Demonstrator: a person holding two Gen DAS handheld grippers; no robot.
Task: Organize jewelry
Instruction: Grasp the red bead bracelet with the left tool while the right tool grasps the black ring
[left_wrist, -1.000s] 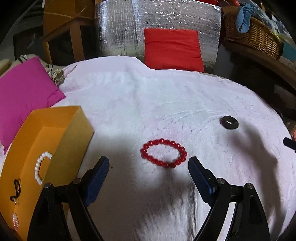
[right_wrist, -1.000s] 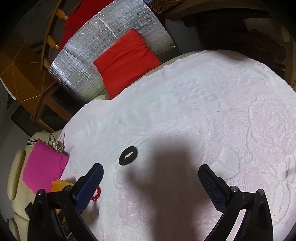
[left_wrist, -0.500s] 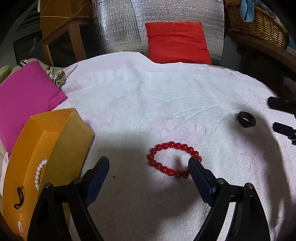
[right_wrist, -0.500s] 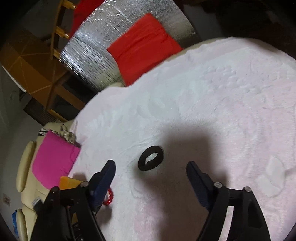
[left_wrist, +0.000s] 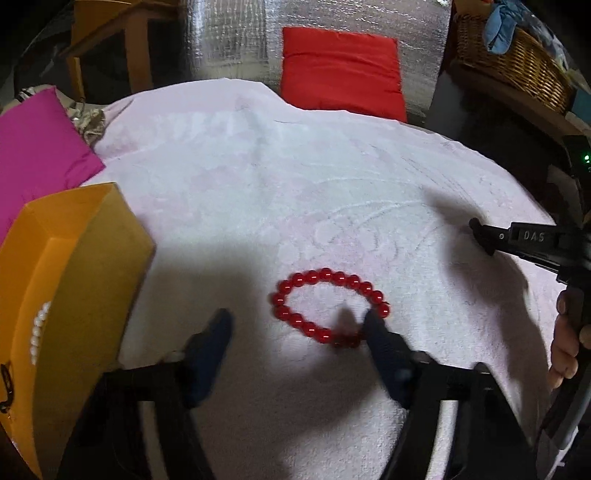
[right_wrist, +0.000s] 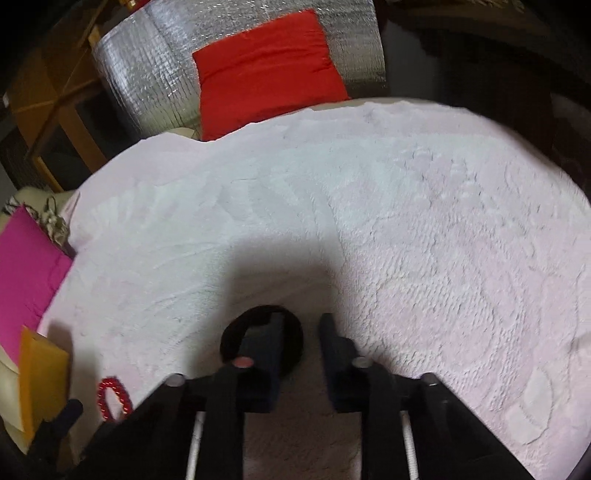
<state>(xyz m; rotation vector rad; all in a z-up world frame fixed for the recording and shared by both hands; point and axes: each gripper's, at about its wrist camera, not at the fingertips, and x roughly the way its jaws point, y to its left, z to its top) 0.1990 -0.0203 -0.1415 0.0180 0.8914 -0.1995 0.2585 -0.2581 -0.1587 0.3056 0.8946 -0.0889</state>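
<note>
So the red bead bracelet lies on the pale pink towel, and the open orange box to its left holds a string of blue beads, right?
Not quite: the string in the open orange box is white beads, not blue, as the left wrist view shows. The red bead bracelet does lie on the pale pink towel.

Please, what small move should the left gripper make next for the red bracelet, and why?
Probably finish closing: the left gripper is closing its jaws, and the red bracelet lies flat, mostly between them, with one finger still clear of the beads.
</note>
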